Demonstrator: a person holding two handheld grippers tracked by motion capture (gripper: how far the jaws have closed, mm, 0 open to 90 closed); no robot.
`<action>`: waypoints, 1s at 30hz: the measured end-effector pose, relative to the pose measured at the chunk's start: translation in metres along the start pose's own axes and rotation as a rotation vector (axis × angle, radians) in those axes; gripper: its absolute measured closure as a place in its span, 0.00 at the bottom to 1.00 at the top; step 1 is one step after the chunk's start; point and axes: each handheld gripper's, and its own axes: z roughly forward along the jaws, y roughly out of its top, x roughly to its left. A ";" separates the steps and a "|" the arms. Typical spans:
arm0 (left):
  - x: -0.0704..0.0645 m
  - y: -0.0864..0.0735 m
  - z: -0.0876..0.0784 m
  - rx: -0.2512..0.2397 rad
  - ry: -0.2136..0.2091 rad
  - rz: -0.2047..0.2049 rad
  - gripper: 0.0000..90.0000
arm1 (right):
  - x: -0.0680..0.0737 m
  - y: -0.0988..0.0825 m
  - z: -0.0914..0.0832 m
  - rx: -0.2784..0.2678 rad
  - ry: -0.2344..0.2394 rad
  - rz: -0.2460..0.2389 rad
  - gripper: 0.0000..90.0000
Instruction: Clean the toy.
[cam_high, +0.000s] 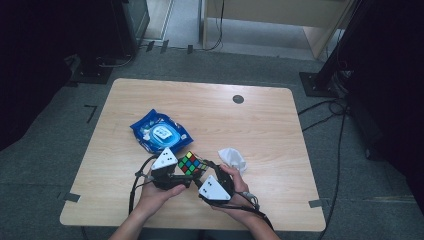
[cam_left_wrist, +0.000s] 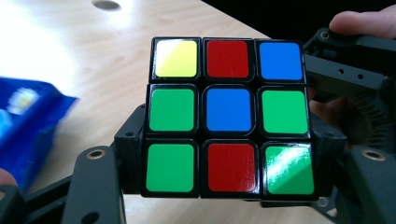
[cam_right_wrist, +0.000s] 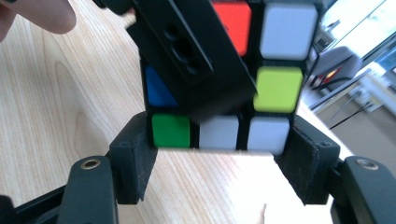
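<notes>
A scrambled Rubik's cube (cam_high: 191, 164) is held above the table's near middle, between both hands. My left gripper (cam_high: 186, 176) is shut on it: in the left gripper view its black pads clamp the lower layers of the cube (cam_left_wrist: 228, 116) from both sides. My right gripper (cam_high: 209, 172) comes in from the right and is also shut on it. In the right gripper view its pads (cam_right_wrist: 135, 161) press on the cube's bottom row (cam_right_wrist: 219, 133). One jaw of the left gripper (cam_right_wrist: 187, 56) crosses in front of the cube and hides part of that face.
A blue pack of wipes (cam_high: 161, 132) lies just beyond the left hand. A crumpled white cloth (cam_high: 233, 158) rests to the right of the cube. The wooden table (cam_high: 200, 110) has a round grommet (cam_high: 238, 99) near its far edge. Cables trail off the near edge.
</notes>
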 end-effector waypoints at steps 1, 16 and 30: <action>0.001 0.000 -0.002 -0.011 0.014 -0.003 0.38 | -0.002 -0.001 0.000 0.004 0.007 0.017 0.37; -0.006 -0.009 -0.003 -0.113 0.169 0.113 0.38 | -0.064 0.011 -0.029 -0.093 0.071 0.889 0.28; -0.035 -0.013 0.006 -0.130 0.151 0.255 0.38 | -0.054 0.001 -0.009 -0.080 0.365 1.240 0.34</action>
